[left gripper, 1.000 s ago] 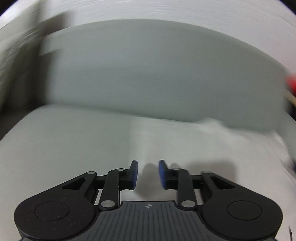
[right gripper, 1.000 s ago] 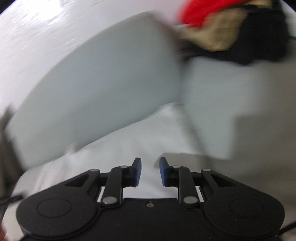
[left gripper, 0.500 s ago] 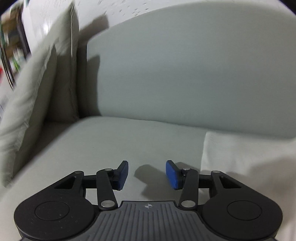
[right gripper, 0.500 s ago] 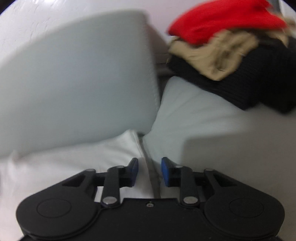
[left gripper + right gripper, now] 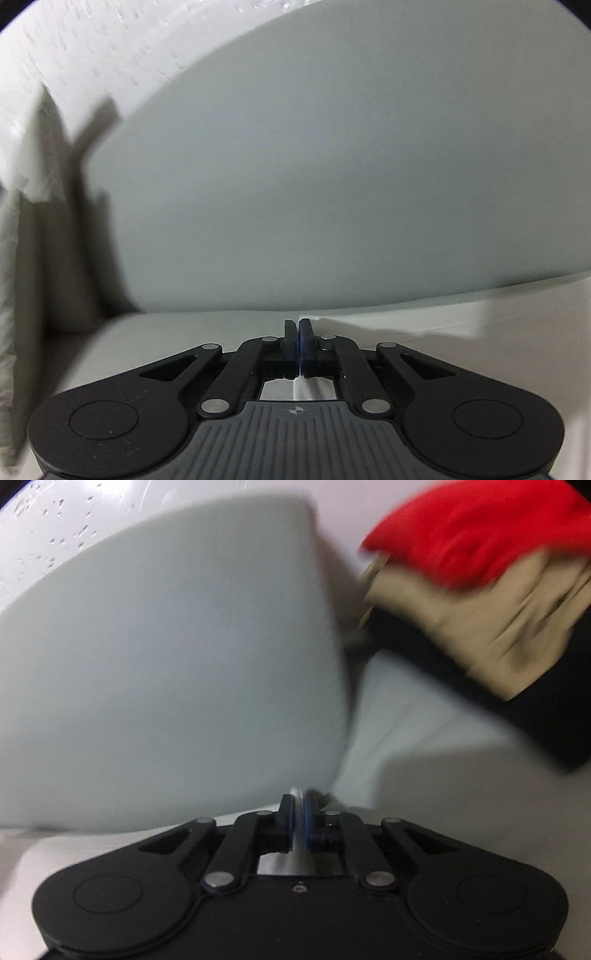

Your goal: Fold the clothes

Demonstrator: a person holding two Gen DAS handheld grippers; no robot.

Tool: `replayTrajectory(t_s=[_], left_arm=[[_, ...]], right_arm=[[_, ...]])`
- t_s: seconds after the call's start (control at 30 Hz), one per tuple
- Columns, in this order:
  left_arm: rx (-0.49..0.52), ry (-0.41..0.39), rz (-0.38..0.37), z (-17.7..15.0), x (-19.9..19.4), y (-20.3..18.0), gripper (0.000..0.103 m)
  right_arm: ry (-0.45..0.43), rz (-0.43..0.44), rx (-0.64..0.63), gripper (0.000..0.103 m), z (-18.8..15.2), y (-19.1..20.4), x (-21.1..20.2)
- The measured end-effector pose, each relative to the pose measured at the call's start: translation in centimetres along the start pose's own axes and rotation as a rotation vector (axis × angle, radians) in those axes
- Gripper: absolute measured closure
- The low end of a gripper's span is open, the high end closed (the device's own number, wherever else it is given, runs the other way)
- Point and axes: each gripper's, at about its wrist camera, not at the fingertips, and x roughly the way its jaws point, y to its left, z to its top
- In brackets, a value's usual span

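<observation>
both grippers pinch the same white garment (image 5: pixel 424 326), one at each end, likely its two corners so the edge can be lifted and carried over for a fold. left gripper (image 5: pixel 298 328): fingers have just closed to nearly touching, a thin white strip of cloth shows between them and below in the gap. right gripper (image 5: pixel 298 805): fingers also just closed, white fabric edge poking up between the pads. garment lies flat on the sofa seat (image 5: pixel 177 332), at the foot of the grey backrest (image 5: pixel 332 166), stretching right from the left gripper. pale cushion (image 5: pixel 33 258) at the left end. pile of unfolded clothes (image 5: pixel 480 590) (red, tan, black) sits on the seat off to the right, likely waiting. white textured wall (image 5: pixel 92 48) behind. motion blur in both views.
</observation>
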Motion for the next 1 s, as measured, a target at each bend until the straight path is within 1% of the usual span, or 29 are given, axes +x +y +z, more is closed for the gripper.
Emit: replayTrajectory(t_s=[0.03, 0.1, 0.13, 0.17, 0.2, 0.23, 0.27, 0.3, 0.33, 0.37, 0.4, 0.43, 0.47, 0.5, 0.53, 0.57, 0.6, 0.63, 0.67, 0.7, 0.73, 0.8, 0.83, 0.87, 0.9, 0.93, 0.97, 1.0], left_arm=[[0.006, 0.045, 0.047, -0.3, 1.1, 0.0, 0.101], [0.009, 0.052, 0.07, -0.9, 1.7, 0.7, 0.101], [-0.023, 0.051, 0.063, -1.0, 1.3, 1.5, 0.093], [-0.065, 0.05, 0.05, -1.0, 0.7, 2.5, 0.086], [-0.106, 0.05, 0.038, -1.0, 0.1, 3.5, 0.085], [-0.148, 0.049, 0.026, -1.0, -0.5, 4.5, 0.084], [-0.191, 0.032, 0.001, -0.9, -1.7, 5.3, 0.084], [-0.221, 0.006, -0.041, -1.1, -3.0, 6.0, 0.083], [-0.225, -0.019, -0.095, -0.9, -3.9, 6.2, 0.079], [-0.189, -0.024, -0.156, -1.3, -4.7, 5.8, 0.072], [-0.143, -0.023, -0.22, -1.8, -5.3, 5.4, 0.068], [-0.073, 0.006, -0.248, -2.4, -5.7, 4.6, 0.066], [-0.013, 0.063, -0.22, -3.2, -5.6, 3.9, 0.066], [0.043, 0.126, -0.178, -4.0, -5.4, 3.4, 0.066], [0.066, 0.158, -0.144, -4.6, -5.6, 3.8, 0.063], [0.078, 0.179, -0.114, -5.1, -6.0, 4.4, 0.057], [0.091, 0.206, -0.082, -5.5, -6.5, 5.3, 0.057], [0.116, 0.253, -0.018, -5.8, -6.7, 6.3, 0.061], [0.116, 0.296, 0.02, -6.1, -7.0, 7.8, 0.065], [0.105, 0.337, 0.046, -6.4, -7.4, 9.3, 0.065], [0.07, 0.336, 0.034, -6.5, -8.8, 11.2, 0.065], [-0.015, 0.307, -0.014, -6.6, -12.3, 15.2, 0.065], [-0.028, 0.268, -0.034, -6.8, -14.8, 16.6, 0.062], [-0.026, 0.221, -0.053, -7.0, -17.5, 17.6, 0.057], [-0.036, 0.186, -0.078, -7.4, -20.1, 18.1, 0.055], [-0.05, 0.156, -0.105, -7.9, -22.6, 18.5, 0.052], [-0.064, 0.126, -0.132, -8.4, -25.1, 18.9, 0.051], [-0.077, 0.096, -0.159, -8.9, -27.6, 19.3, 0.05]], right_arm=[[0.005, -0.039, -0.008, 0.099, -0.4, -0.2, 0.1], [0.002, -0.065, -0.037, 0.1, -1.2, -0.5, 0.2], [0.011, -0.073, -0.064, 0.099, -1.2, -0.3, 0.0], [0.024, -0.054, -0.07, 0.086, -1.0, 0.2, -0.4], [0.037, -0.035, -0.076, 0.069, -0.8, 0.6, -0.8], [0.008, -0.024, -0.054, 0.063, -0.7, 0.4, -2.0], [-0.04, -0.01, -0.026, 0.06, -0.9, 0.5, -3.3], [-0.067, 0.029, 0.002, 0.06, -1.1, 0.3, -4.8], [-0.064, 0.091, 0.028, 0.06, -1.5, 0.1, -6.1], [-0.04, 0.168, 0.051, 0.064, -2.0, -0.1, -7.0], [0.011, 0.24, 0.055, 0.07, -2.9, 0.1, -7.6], [0.078, 0.25, 0.024, 0.075, -4.0, 0.4, -7.9], [0.145, 0.259, -0.007, 0.082, -5.0, 0.8, -8.1], [0.165, 0.227, -0.021, 0.084, -6.2, 0.4, -8.8], [0.185, 0.195, -0.035, 0.086, -7.3, 0.0, -9.4], [0.186, 0.142, -0.043, 0.086, -7.9, -0.7, -10.7], [0.223, 0.07, -0.051, 0.085, -8.5, -1.5, -11.8], [0.264, 0.036, -0.035, 0.085, -9.0, -2.7, -13.0], [0.298, 0.022, -0.008, 0.085, -9.2, -4.2, -14.5], [0.331, 0.009, 0.019, 0.086, -9.5, -5.8, -16.0], [0.327, 0.027, 0.048, 0.086, -9.4, -7.1, -18.1], [0.273, 0.068, 0.099, 0.084, -8.6, -9.4, -23.7], [0.239, 0.095, 0.117, 0.082, -8.2, -10.3, -26.6], [0.207, 0.121, 0.133, 0.078, -7.6, -10.8, -29.2], [0.171, 0.143, 0.144, 0.076, -5.1, -9.9, -29.4], [0.146, 0.163, 0.154, 0.071, -5.0, -9.2, -32.0], [0.121, 0.184, 0.163, 0.069, -4.9, -8.4, -34.7], [0.103, 0.204, 0.167, 0.067, -4.0, -7.5, -34.9]])
